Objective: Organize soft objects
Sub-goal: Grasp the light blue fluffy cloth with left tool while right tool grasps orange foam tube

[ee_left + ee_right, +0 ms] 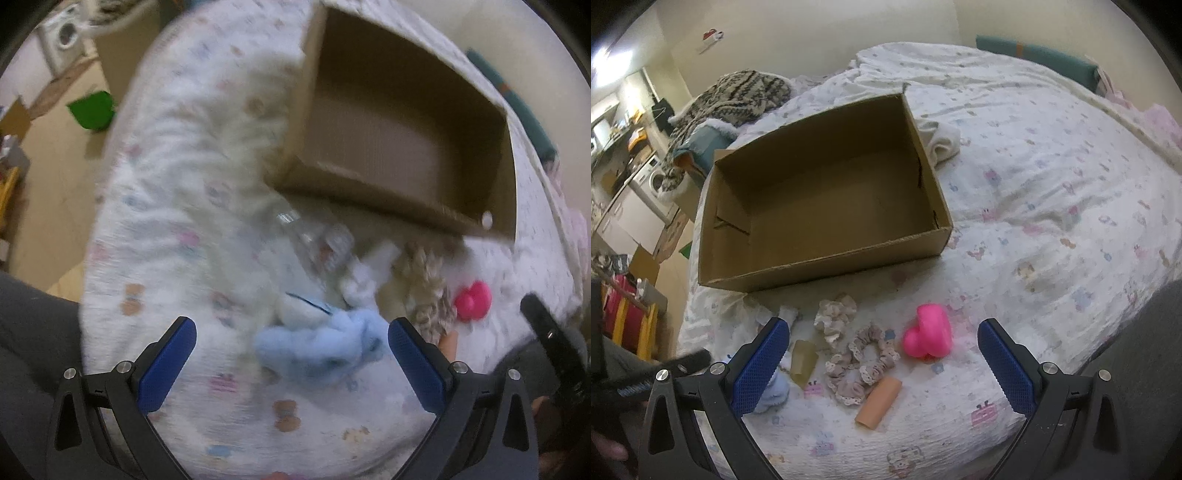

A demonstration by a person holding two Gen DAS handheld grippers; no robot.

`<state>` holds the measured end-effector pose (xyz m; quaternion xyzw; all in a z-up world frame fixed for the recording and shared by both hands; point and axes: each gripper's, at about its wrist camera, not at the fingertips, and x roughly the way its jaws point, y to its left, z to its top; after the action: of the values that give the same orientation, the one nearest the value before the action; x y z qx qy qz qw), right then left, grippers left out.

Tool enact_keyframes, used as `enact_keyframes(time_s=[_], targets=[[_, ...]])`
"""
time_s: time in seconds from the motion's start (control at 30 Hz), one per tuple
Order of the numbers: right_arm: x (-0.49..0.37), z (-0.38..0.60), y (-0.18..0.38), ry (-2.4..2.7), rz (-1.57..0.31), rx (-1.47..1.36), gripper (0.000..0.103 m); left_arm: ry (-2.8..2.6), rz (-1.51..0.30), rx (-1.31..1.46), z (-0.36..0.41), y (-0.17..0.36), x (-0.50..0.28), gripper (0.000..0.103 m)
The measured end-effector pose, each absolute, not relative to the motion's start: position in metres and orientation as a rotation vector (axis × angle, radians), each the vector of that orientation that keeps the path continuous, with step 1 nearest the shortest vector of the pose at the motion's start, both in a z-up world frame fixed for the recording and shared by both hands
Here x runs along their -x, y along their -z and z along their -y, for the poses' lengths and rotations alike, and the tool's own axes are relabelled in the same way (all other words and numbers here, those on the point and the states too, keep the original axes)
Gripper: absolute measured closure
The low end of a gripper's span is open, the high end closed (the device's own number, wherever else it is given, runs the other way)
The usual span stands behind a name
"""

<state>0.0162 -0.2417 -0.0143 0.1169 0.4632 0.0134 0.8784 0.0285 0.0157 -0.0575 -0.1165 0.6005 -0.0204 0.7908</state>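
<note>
An open, empty cardboard box lies on the bed. In front of it sits a heap of small items: a pale blue plush, a beige lace scrunchie, a second scrunchie, a pink rubber toy, a peach tube and a clear plastic bottle. My left gripper is open just over the blue plush, with nothing held. My right gripper is open above the scrunchies and the pink toy.
The bed has a white patterned quilt. A white cloth lies behind the box, and a knitted blanket is at the far left. The floor drops off at left, with a green object.
</note>
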Motion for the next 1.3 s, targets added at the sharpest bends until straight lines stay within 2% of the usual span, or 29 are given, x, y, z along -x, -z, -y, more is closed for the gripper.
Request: enact_keyframes(time_s=[0.13, 0.2, 0.33, 0.37, 0.47, 0.57, 0.7, 0.73, 0.77, 0.8, 0.87, 1.03, 1.1, 1.2, 1.23, 1.3], targets=[[-0.018, 0.247, 0.017, -0.019, -0.985, -0.278, 0.0, 0.087, -1.369, 0.233, 0.006, 0.081, -0.033, 0.001], [-0.018, 0.25, 0.018, -0.016, -0.988, -0.291, 0.0, 0.086, -1.393, 0.231, 0.01, 0.091, -0.034, 0.005], [-0.02, 0.253, 0.019, -0.016, -0.996, -0.304, 0.0, 0.09, -1.404, 0.222, 0.011, 0.094, -0.033, 0.041], [-0.02, 0.253, 0.019, -0.016, -0.997, -0.307, 0.0, 0.086, -1.403, 0.228, 0.009, 0.093, -0.033, 0.053], [-0.021, 0.253, 0.019, -0.019, -1.0, -0.311, 0.0, 0.08, -1.41, 0.238, 0.0, 0.089, -0.027, 0.078], [-0.021, 0.257, 0.02, -0.034, -1.003, -0.335, 0.0, 0.087, -1.382, 0.238, -0.011, 0.074, -0.018, 0.084], [-0.024, 0.267, 0.031, -0.103, -1.1, -0.477, 0.0, 0.087, -1.311, 0.224, -0.022, 0.046, -0.007, 0.084], [-0.025, 0.269, 0.036, -0.121, -1.133, -0.515, 0.002, 0.084, -1.295, 0.223, -0.024, 0.041, -0.005, 0.084], [-0.026, 0.269, 0.043, -0.136, -1.184, -0.548, 0.017, 0.079, -1.273, 0.22, -0.028, 0.034, -0.003, 0.085], [-0.027, 0.268, 0.05, -0.139, -1.226, -0.566, 0.024, 0.073, -1.263, 0.217, -0.029, 0.03, -0.004, 0.085], [-0.028, 0.266, 0.07, -0.134, -1.321, -0.605, 0.048, 0.057, -1.243, 0.209, -0.031, 0.028, -0.006, 0.085], [-0.031, 0.254, 0.097, -0.108, -1.423, -0.619, 0.063, 0.04, -1.233, 0.193, -0.025, 0.03, -0.011, 0.084], [-0.033, 0.246, 0.106, -0.102, -1.455, -0.588, 0.064, 0.041, -1.229, 0.19, -0.019, 0.033, -0.014, 0.084], [-0.033, 0.236, 0.112, -0.088, -1.474, -0.532, 0.08, 0.041, -1.224, 0.18, -0.015, 0.034, -0.015, 0.084], [-0.033, 0.234, 0.113, -0.088, -1.478, -0.516, 0.091, 0.041, -1.224, 0.178, -0.015, 0.035, -0.014, 0.084], [-0.032, 0.23, 0.11, -0.092, -1.465, -0.504, 0.095, 0.04, -1.223, 0.178, -0.015, 0.035, -0.014, 0.084]])
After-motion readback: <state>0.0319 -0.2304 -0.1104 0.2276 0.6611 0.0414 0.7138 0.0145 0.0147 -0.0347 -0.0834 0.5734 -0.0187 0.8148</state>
